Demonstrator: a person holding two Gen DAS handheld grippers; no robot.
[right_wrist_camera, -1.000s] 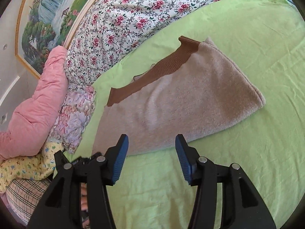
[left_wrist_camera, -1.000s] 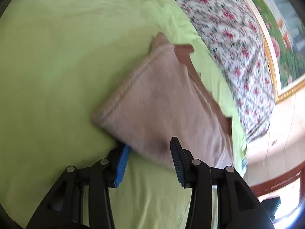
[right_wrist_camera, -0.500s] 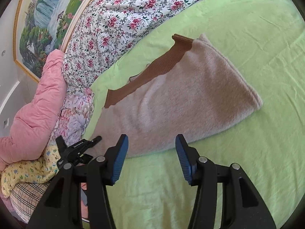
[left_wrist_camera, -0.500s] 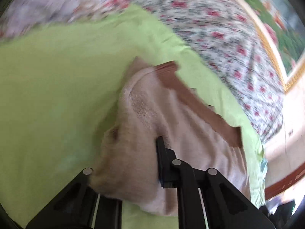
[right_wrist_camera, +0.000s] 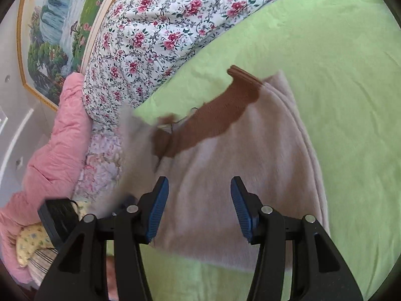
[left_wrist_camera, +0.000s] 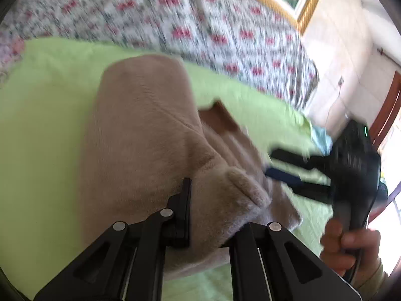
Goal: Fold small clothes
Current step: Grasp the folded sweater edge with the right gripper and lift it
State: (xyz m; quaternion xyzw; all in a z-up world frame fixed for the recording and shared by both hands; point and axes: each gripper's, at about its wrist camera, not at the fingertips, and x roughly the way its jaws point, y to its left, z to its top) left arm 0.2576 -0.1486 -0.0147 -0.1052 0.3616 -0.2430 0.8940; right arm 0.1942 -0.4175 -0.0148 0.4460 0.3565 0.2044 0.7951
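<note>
The green sheet (right_wrist_camera: 338,50) is serving as the folding surface, and the beige garment (right_wrist_camera: 238,175) is lying on it near the floral quilt (right_wrist_camera: 155,25), brown collar (right_wrist_camera: 213,115) toward that quilt, so one side can be turned over the rest. The left gripper (left_wrist_camera: 213,210) is clamping a bunched edge of the garment and holding that fold above the sheet, while the right gripper (right_wrist_camera: 199,205) is hovering with jaws apart, gripping nothing, over the garment's near part.

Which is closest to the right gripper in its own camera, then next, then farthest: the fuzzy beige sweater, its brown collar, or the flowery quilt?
From the right gripper:
1. Beige sweater, directly beneath the fingers.
2. Brown collar, at the sweater's far edge.
3. Flowery quilt, beyond the green sheet, upper left.
</note>
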